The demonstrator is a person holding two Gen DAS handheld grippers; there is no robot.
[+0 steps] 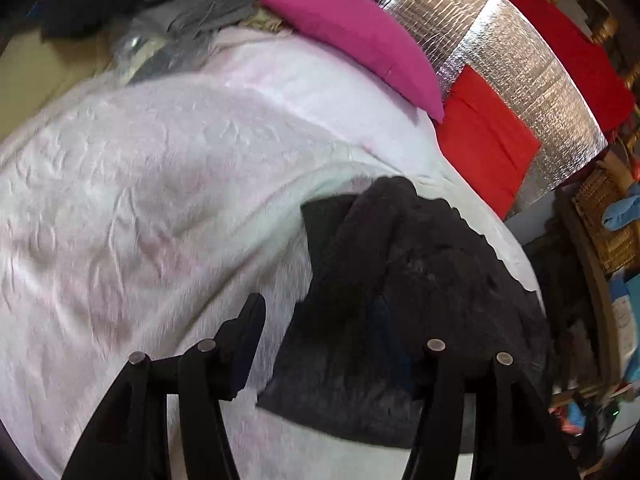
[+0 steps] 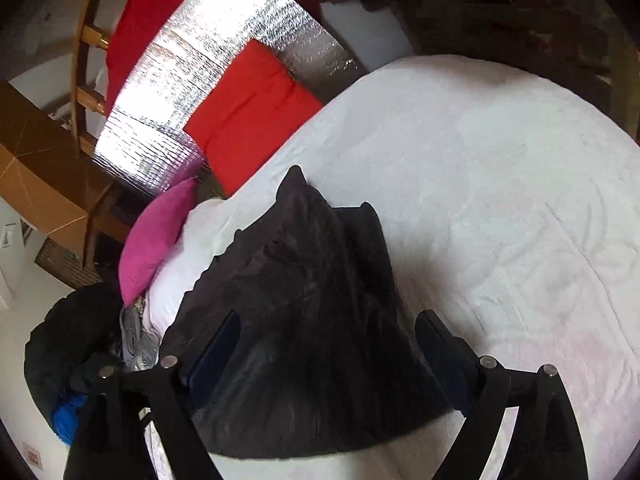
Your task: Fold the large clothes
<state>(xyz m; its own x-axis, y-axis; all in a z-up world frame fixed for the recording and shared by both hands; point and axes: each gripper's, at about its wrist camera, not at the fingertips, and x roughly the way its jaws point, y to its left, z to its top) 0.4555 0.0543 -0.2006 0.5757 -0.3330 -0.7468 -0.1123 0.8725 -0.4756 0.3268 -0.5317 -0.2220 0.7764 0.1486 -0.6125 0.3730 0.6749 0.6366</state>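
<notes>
A black fleece garment lies bunched on the pale pink bedspread. In the left wrist view my left gripper is open above it; its left finger is over the bedspread and its right finger is hidden against the dark cloth. In the right wrist view the garment lies in a rumpled heap on the bedspread. My right gripper is open, its fingers spread either side of the heap, holding nothing.
A magenta pillow and a red cushion lie at the bed's far edge against silver foil insulation. Grey clothes are piled at the head. A wicker basket and clutter stand beside the bed.
</notes>
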